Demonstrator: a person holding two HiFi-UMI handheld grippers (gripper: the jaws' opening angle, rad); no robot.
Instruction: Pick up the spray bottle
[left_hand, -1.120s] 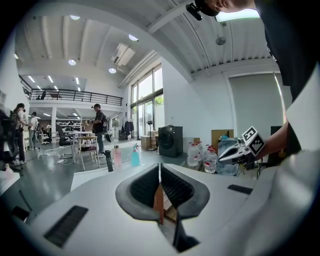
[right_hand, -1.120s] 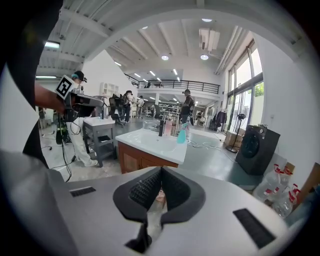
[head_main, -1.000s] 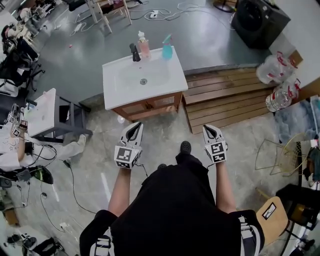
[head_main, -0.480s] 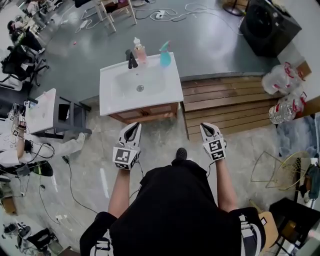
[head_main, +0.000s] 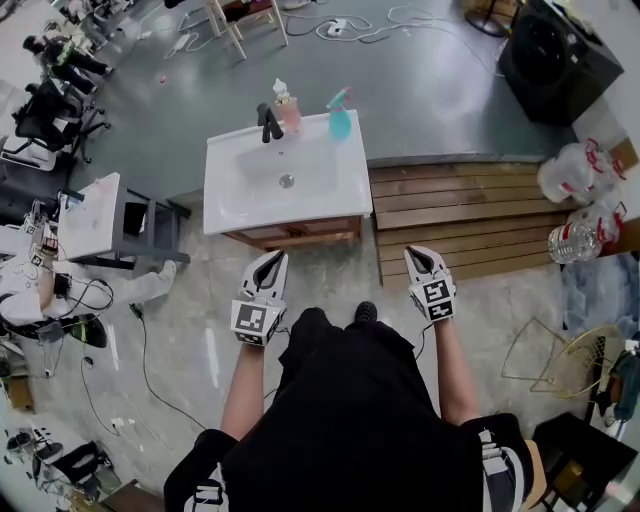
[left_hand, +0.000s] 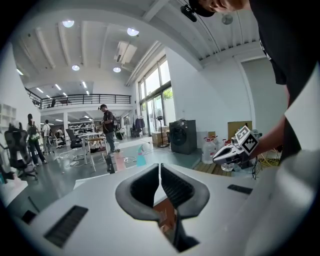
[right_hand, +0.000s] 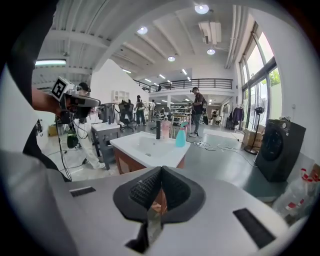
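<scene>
The teal spray bottle stands at the back right corner of a white sink vanity, next to a pink soap bottle and a black faucet. It also shows as the spray bottle in the right gripper view and, small and far, the spray bottle in the left gripper view. My left gripper and right gripper are held side by side over the floor, short of the vanity's front. Both are shut and empty, seen close as the left gripper and right gripper.
A wooden slat platform lies right of the vanity, with water jugs and a black washing machine beyond. A small white table and a seated person are at the left. Cables trail over the floor. A wire rack stands right.
The person has stepped forward, so the vanity sits nearer and lower in the head view. Both grippers travelled along with the body and stayed shut.
</scene>
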